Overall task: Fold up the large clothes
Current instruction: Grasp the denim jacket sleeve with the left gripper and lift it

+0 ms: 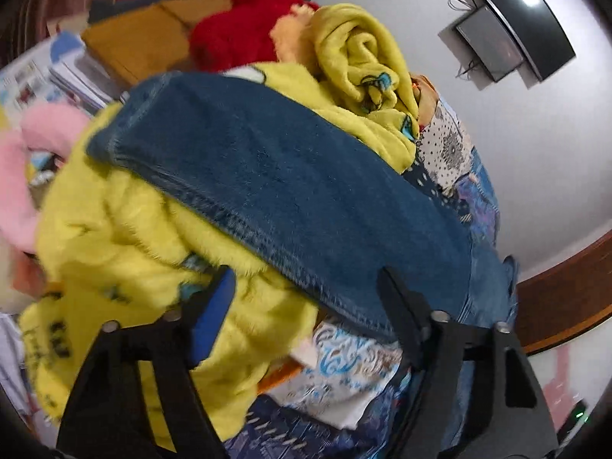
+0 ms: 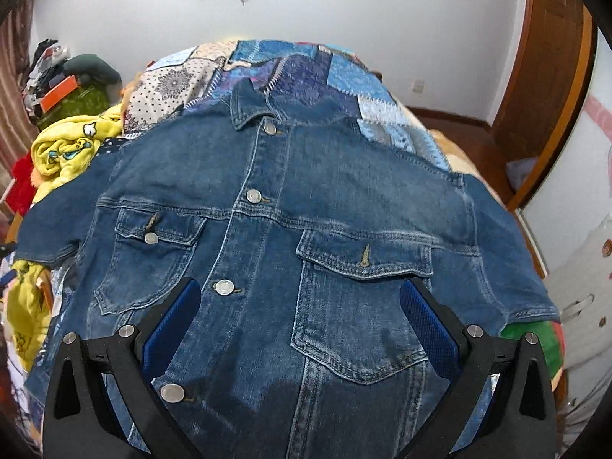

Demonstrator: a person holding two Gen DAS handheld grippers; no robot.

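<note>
A blue denim jacket [image 2: 290, 229] lies front-up and buttoned on a patchwork quilt [image 2: 306, 72], collar far, both short sleeves spread out. My right gripper [image 2: 302, 306] is open just above its lower front, fingers either side of the right chest pocket [image 2: 359, 306], holding nothing. In the left wrist view the jacket's left sleeve [image 1: 290, 199] lies over a yellow fleece garment [image 1: 126, 252]. My left gripper [image 1: 306, 294] is open at the sleeve's hem edge, holding nothing.
Yellow fleece with cartoon prints [image 2: 65, 149] is bunched at the bed's left side, with a red plush item [image 1: 244, 19] and pink fluff [image 1: 23, 176] beyond. A wooden door [image 2: 547, 76] stands right. A dark screen [image 1: 508, 30] hangs on the white wall.
</note>
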